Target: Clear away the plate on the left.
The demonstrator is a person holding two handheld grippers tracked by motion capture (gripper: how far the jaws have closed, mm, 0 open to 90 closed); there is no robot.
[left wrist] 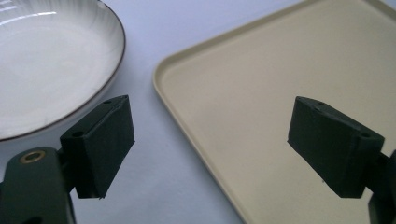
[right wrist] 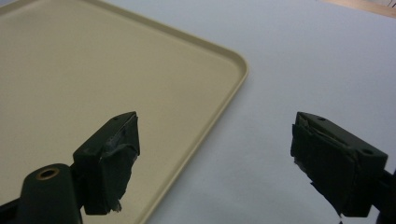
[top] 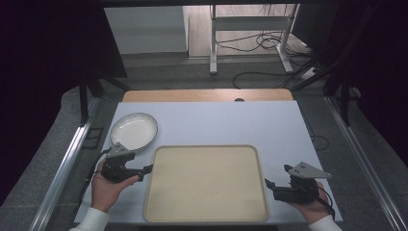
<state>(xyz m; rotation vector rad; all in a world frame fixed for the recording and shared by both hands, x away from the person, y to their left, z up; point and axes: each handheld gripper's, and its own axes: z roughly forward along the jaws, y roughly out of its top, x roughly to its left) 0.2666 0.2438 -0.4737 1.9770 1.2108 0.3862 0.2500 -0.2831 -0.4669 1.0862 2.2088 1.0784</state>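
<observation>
Presently: both grippers empty, plate untouched near the table's [top: 288,120] left edge.

The plate [top: 133,130], glazed ceramic, judged rigid, slippery, breakable; grip its raised rim. It lies just beyond the tray's [top: 159,159] far-left corner. Left gripper [top: 146,169] stands wide beside it; right gripper [top: 268,185] wide at the tray's right edge.

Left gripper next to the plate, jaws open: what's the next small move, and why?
Probably swing the left gripper toward the plate and bring its open jaws around the near rim. The plate lies empty on the table just beside the tray, nothing is between the jaws, and the right gripper waits open at the tray's far side.
</observation>
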